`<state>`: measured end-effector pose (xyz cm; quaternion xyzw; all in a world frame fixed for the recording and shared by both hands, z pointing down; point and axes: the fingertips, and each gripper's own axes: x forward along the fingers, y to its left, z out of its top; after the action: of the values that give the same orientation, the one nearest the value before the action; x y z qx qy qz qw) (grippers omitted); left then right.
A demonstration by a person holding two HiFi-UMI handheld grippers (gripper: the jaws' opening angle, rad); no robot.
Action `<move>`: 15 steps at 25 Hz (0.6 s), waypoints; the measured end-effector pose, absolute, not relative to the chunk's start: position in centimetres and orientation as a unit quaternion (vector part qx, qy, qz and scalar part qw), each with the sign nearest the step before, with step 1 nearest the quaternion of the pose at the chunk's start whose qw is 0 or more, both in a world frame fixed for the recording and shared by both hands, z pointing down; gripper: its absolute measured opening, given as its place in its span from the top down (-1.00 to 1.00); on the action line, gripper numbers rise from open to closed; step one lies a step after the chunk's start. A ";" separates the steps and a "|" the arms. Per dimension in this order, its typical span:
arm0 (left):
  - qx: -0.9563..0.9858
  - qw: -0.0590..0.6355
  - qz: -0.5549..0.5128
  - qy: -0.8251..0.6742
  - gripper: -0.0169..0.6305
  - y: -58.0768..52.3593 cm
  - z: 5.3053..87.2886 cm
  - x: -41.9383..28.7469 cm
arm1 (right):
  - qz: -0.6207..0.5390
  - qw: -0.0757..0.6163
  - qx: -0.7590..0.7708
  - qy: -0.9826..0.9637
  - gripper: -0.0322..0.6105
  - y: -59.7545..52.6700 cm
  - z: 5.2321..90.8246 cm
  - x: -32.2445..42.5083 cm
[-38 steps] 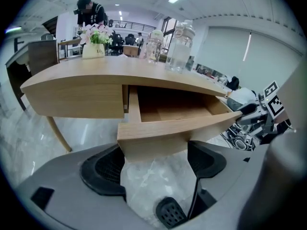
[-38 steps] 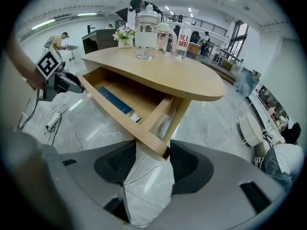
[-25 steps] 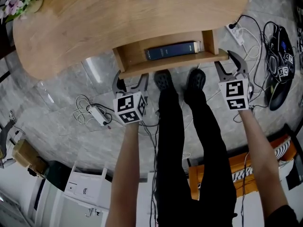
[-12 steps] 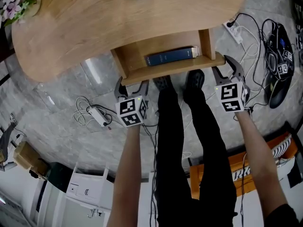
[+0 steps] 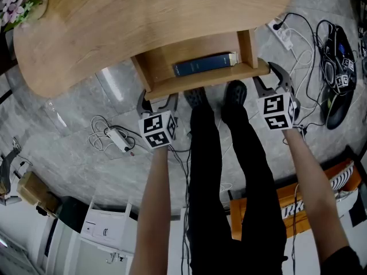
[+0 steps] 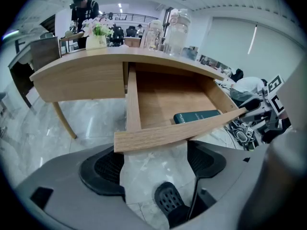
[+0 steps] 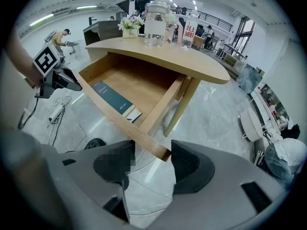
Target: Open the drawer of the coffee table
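The shallow light-wood drawer [image 5: 200, 83] stands pulled well out from under the near edge of the curved pale-wood worktop [image 5: 143, 22], over the grey marbled floor [image 5: 80, 113]. A dark blue-green hardback book [image 5: 203, 63] lies flat inside it, along the front board and towards the right side wall.

The left hand-held gripper [image 5: 157, 102] is released. Its jaws stand wide apart just below the front board's left end, and no pad presses on the wood. The right hand-held gripper [image 5: 265, 76] is also released. The board's right end pokes into the gap between its jaws, with space left on either side.

The drawer looks stiff and rigid. With a single book as load it is probably light, and it should slide straight rather than flex. No knob or handle shows, and the front board is smooth, so a pinch on its face could slip. The safest hold seems to be across the board's thickness at each end. Both sides should be pulled evenly so the drawer does not skew and jam.
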<state>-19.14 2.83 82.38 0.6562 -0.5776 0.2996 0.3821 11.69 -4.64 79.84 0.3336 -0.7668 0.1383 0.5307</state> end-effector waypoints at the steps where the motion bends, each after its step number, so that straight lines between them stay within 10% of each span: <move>1: 0.656 0.382 0.300 -0.577 -0.34 2.8 82.4 -19.0 | 0.140 0.532 0.334 -0.765 0.21 -4.6 79.8 11.7; 15: 0.642 0.401 0.332 -0.563 -0.34 5.4 81.5 -18.9 | 0.161 0.526 0.344 -0.761 0.20 -4.1 76.9 12.2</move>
<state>-18.93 5.36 81.46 0.6416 -0.5632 0.3317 0.4014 12.19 -4.09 76.94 0.3443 -0.7607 0.1615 0.5261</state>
